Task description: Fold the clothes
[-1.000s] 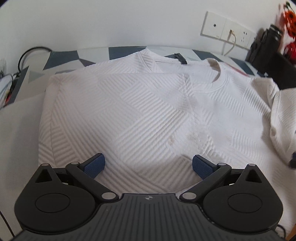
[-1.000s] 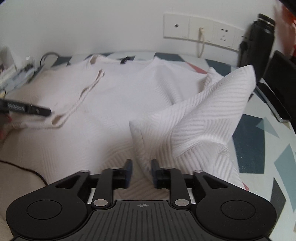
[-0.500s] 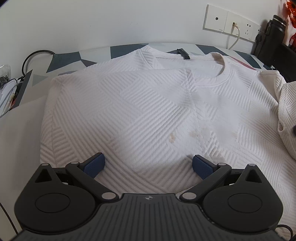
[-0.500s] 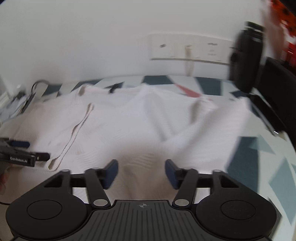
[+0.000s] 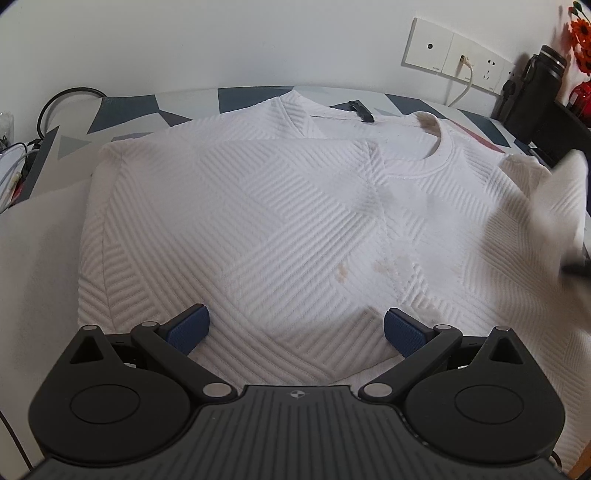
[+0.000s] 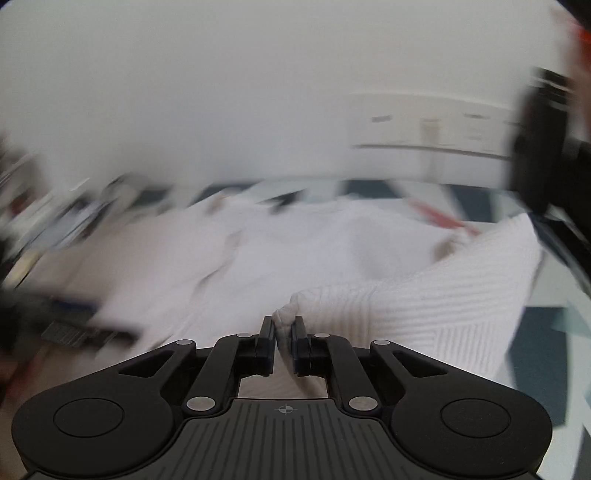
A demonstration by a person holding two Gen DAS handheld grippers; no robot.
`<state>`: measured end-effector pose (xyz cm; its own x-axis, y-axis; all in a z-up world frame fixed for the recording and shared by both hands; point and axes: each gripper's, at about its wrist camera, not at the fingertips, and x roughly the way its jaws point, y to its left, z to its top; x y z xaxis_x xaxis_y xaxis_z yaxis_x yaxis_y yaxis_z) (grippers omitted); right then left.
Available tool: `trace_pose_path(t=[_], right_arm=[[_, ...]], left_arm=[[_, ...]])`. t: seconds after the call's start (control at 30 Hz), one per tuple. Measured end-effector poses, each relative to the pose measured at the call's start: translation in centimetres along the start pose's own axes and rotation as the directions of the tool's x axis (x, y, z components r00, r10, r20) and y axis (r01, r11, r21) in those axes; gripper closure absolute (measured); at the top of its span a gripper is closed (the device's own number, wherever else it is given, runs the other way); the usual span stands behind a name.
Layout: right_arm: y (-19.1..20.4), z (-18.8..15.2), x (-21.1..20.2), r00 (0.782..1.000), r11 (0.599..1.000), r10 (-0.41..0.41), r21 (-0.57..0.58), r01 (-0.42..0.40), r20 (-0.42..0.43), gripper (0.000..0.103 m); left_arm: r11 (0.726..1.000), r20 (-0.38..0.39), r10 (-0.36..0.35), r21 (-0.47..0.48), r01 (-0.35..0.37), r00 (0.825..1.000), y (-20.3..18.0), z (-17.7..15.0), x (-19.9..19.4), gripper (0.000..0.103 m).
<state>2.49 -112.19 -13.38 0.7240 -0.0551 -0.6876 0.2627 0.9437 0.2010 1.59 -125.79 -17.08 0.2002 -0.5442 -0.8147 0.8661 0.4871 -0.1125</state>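
A white ribbed sweater (image 5: pixel 258 221) lies flat, neck toward the wall, its left side folded inward. My left gripper (image 5: pixel 295 328) hovers open over the hem, blue pads wide apart with nothing between them. In the right wrist view, which is blurred by motion, my right gripper (image 6: pixel 283 328) has its jaws closing on a bunched corner of the right sleeve (image 6: pixel 443 306), and the pads pinch the cloth. The sleeve stands up as a raised fold beside the sweater body (image 6: pixel 295 251). The lifted sleeve (image 5: pixel 554 206) shows blurred at the right edge of the left wrist view.
The table (image 5: pixel 147 110) has a blue, grey and white geometric top. Wall sockets (image 5: pixel 454 62) with a plugged cable are behind it, a black bottle (image 5: pixel 532 96) and red flowers (image 5: pixel 581 33) at the back right. Cables (image 5: pixel 22 158) lie at the left edge.
My right gripper opened wide, then closed on the sleeve's corner, and the sleeve now stands raised at the right. My left gripper has stayed open over the hem.
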Motion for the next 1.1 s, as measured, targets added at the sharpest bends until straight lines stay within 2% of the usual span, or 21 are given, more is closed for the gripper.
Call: trace_pose_path(t=[0.03, 0.13, 0.2, 0.27, 0.33, 0.4, 0.5, 0.63, 0.8, 0.93, 1.1], right_arm=[[0.4, -0.5, 0.3, 0.998, 0.999, 0.046, -0.019, -0.047, -0.048, 0.095], [1.5, -2.4, 1.4, 0.98, 0.994, 0.092, -0.037, -0.1, -0.175, 0.095], [1.8, -3.2, 1.8, 0.973, 0.995, 0.082, -0.034, -0.091, -0.218, 0.093], [1.7, -3.4, 1.5, 0.976, 0.997, 0.059, -0.031, -0.067, -0.208, 0.086], [1.3, -2.9, 0.9, 0.985, 0.999, 0.03, -0.011, -0.032, -0.171, 0.067], [0.7, -2.1, 0.1, 0.993, 1.0, -0.002, 0.007, 0.002, -0.12, 0.065], [-1.0, -0.8, -2.6, 0.999, 0.996, -0.046, 0.07, 0.047, -0.011, 0.064], [-4.8, -0.4, -4.8, 0.988, 0.975, -0.145, 0.178, 0.133, 0.054, 0.063], [-9.2, -1.9, -5.7, 0.968, 0.931, -0.25, 0.28, 0.237, 0.011, 0.063], [-11.2, -3.4, -5.2, 0.954, 0.906, -0.299, 0.304, 0.293, -0.028, 0.068], [-12.5, -3.1, -3.7, 0.951, 0.905, -0.309, 0.3, 0.302, -0.024, 0.07]], left_arm=[[1.0, -0.001, -0.003, -0.001, 0.003, 1.0, 0.1, 0.0, 0.0, 0.001], [1.0, -0.003, -0.006, 0.004, 0.006, 1.0, 0.0, 0.0, 0.0, 0.001], [1.0, -0.005, -0.004, 0.013, 0.004, 1.0, 0.0, 0.0, 0.1, 0.001], [1.0, -0.006, -0.003, 0.019, 0.003, 1.0, -0.1, 0.0, 0.1, 0.001], [1.0, -0.007, -0.001, 0.015, 0.001, 1.0, -0.1, 0.1, 0.1, 0.001], [1.0, -0.009, 0.001, 0.012, -0.001, 1.0, -0.1, 0.1, 0.1, 0.001], [1.0, -0.014, 0.004, 0.012, -0.004, 1.0, -0.1, 0.2, 0.1, 0.001], [1.0, -0.025, -0.007, 0.004, 0.007, 1.0, 0.1, 0.5, 0.1, 0.001], [0.996, -0.021, -0.037, -0.083, 0.036, 0.999, 1.2, 1.1, -0.1, 0.001], [0.993, 0.007, -0.018, -0.115, 0.018, 1.0, 1.3, 1.9, -0.7, 0.006], [0.999, 0.053, -0.008, -0.05, 0.01, 0.999, -0.5, 3.6, -1.3, 0.006]])
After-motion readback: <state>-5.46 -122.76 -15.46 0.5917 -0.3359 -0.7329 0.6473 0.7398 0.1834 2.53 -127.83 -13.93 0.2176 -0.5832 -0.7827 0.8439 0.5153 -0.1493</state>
